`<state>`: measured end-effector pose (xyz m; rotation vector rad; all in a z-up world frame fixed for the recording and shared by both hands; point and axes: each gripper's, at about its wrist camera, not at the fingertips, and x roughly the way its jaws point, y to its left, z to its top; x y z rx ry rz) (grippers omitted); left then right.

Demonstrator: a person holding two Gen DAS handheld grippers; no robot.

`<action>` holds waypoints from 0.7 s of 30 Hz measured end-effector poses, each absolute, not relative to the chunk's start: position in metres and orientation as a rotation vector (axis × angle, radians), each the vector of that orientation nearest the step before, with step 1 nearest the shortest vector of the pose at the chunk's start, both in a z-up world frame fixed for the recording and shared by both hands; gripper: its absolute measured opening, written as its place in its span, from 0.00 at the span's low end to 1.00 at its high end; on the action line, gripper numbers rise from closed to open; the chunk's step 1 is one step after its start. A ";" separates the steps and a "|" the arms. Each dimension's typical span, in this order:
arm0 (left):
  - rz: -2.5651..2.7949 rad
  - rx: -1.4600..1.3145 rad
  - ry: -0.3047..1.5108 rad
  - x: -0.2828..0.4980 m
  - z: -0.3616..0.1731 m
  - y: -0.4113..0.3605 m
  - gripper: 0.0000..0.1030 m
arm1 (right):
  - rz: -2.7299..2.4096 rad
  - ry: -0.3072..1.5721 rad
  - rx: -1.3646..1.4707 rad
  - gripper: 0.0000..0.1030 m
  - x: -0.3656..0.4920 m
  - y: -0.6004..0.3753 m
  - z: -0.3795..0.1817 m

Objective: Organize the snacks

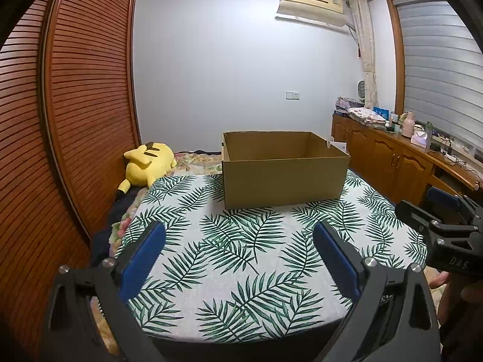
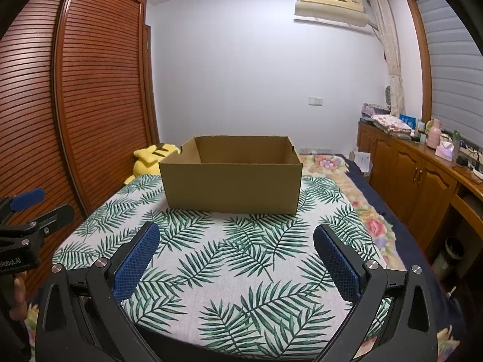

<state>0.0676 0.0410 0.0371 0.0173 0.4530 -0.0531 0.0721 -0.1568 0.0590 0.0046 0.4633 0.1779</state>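
Matt cardboard box (image 2: pixel 231 188), seemingly cloth cover (image 2: pixel 241 271)

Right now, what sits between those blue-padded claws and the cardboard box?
Nothing: only bare leaf-print cloth lies between the right gripper, the left gripper and the cardboard box, in both wrist views.

Left wrist cam: low over leaf-print cloth (image 1: pixel 241 256), looks forward along own fingers at cardboard box (image 1: pixel 283 178), box right of centre. Right wrist cam: same height, same heading, box (image 2: pixel 232 187) left of centre. Shared: cloth, box, louvred wardrobe (image 1: pixel 75 96), air conditioner (image 2: pixel 330 3). Each sees other gripper at frame edge.
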 end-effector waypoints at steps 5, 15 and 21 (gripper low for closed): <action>-0.053 0.019 0.453 0.066 0.037 0.040 0.96 | 0.178 0.464 0.007 1.00 0.071 -0.157 0.058; -0.052 0.019 0.450 0.065 0.038 0.040 0.96 | 0.176 0.464 0.007 1.00 0.070 -0.157 0.058; -0.052 0.019 0.449 0.065 0.038 0.040 0.96 | 0.175 0.465 0.009 1.00 0.070 -0.157 0.057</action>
